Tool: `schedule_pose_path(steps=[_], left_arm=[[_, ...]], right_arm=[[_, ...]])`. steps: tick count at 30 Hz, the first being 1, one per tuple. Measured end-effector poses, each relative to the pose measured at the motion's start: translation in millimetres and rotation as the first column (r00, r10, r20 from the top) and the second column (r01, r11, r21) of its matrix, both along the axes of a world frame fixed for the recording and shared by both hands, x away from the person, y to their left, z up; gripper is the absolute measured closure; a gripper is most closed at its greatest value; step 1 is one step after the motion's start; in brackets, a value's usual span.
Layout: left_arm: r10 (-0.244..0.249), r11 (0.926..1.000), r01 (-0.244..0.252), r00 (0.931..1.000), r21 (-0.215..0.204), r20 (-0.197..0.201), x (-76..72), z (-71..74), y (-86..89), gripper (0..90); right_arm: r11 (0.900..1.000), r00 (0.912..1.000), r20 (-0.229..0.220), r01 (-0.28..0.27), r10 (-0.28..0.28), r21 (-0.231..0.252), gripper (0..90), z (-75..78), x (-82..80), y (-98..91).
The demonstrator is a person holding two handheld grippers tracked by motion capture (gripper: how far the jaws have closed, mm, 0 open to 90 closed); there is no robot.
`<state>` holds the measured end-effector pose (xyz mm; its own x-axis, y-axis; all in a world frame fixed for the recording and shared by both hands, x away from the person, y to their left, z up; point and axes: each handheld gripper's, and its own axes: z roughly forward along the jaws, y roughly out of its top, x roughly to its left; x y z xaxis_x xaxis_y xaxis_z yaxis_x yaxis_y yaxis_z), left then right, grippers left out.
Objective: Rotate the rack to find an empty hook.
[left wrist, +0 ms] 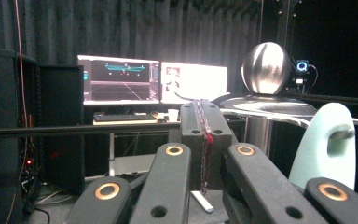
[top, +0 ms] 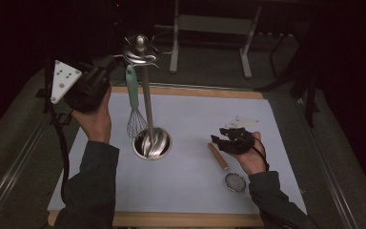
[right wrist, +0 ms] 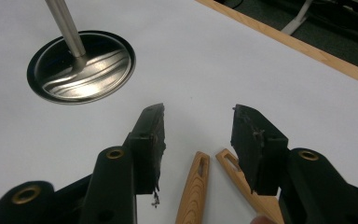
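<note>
I am holding the left gripper (top: 106, 67) up at the far left of the surface (top: 190, 176), level with the top of the steel utensil stand (top: 151, 143), and its jaws are pressing shut on each other with nothing between them. The mint-handled whisk (top: 134, 102) is hanging from the stand's top ring just beside those jaws, its wire head dangling near the round base; in the left gripper view the handle's looped end (left wrist: 328, 144) is sitting on a hook at the right. I am resting the right gripper (right wrist: 198, 135) low at the right, jaws standing open and gripping nothing, just above two wooden handles (right wrist: 196, 184). A small mesh strainer (top: 235, 182) is lying at the near right beside my hand
</note>
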<state>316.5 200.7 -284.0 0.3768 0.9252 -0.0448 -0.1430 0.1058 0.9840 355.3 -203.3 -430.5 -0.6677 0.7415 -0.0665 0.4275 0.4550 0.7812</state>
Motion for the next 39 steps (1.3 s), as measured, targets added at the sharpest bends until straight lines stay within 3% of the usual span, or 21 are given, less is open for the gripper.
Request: schedule_pose_path(steps=[22,30,39], left_arm=[[0.018,0.9996,-0.017,0.9989,0.022,-0.043,19.9,3.2,4.2,89.8],[0.023,0.9992,-0.021,0.9989,0.034,-0.041,19.1,4.0,5.1,89.8],[0.025,0.9963,-0.020,0.9983,0.084,-0.052,10.3,2.1,7.7,89.5]], right_arm=[[1.0000,0.9999,-0.011,0.001,-0.001,-0.003,54.5,-3.8,0.7,-1.2],[1.0000,0.9999,-0.010,-0.001,0.001,-0.007,54.5,-4.5,1.7,-1.8],[0.9999,1.0000,-0.010,0.002,-0.002,-0.012,54.4,-3.4,1.9,-5.2]])
